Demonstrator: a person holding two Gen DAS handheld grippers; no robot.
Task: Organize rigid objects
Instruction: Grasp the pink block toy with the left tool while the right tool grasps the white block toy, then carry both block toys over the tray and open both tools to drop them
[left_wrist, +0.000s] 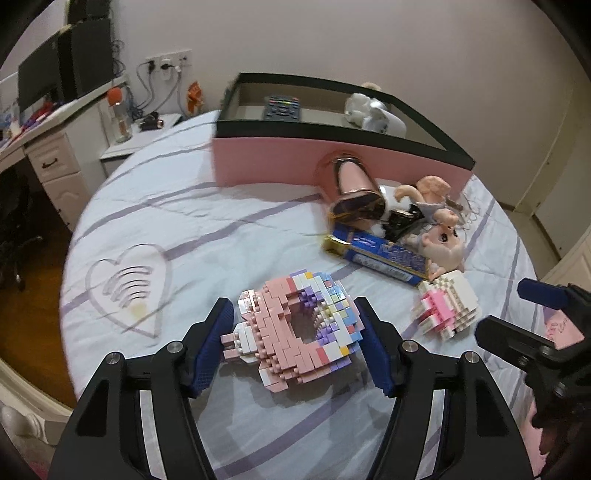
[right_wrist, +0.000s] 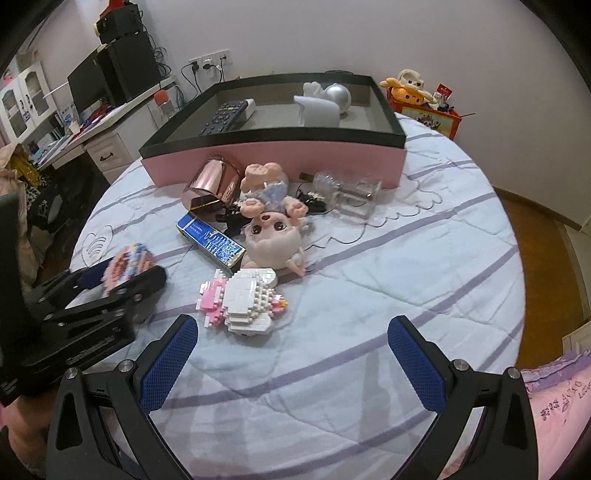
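Note:
A pink and pastel brick model (left_wrist: 273, 314) with a hole through it sits between the blue pads of my left gripper (left_wrist: 293, 306), which is shut on it just above the bed sheet. The right wrist view shows the same model (right_wrist: 129, 260) in my left gripper (right_wrist: 125, 273) at the left. My right gripper (right_wrist: 291, 325) is open over the sheet with nothing between its fingers. A white and pink brick model (right_wrist: 247, 301) lies just beyond its left finger. The pink box (right_wrist: 295, 162) with a black rim stands at the back, holding a remote (right_wrist: 223, 116) and a white object (right_wrist: 319, 107).
In front of the box lie a rose-gold cup (right_wrist: 212, 182), a pink doll (right_wrist: 273, 236), a blue packet (right_wrist: 210, 238) and a clear glass item (right_wrist: 347, 192). The striped bed sheet (right_wrist: 406, 258) spreads to the right. A desk with monitors (left_wrist: 48, 74) stands at the left.

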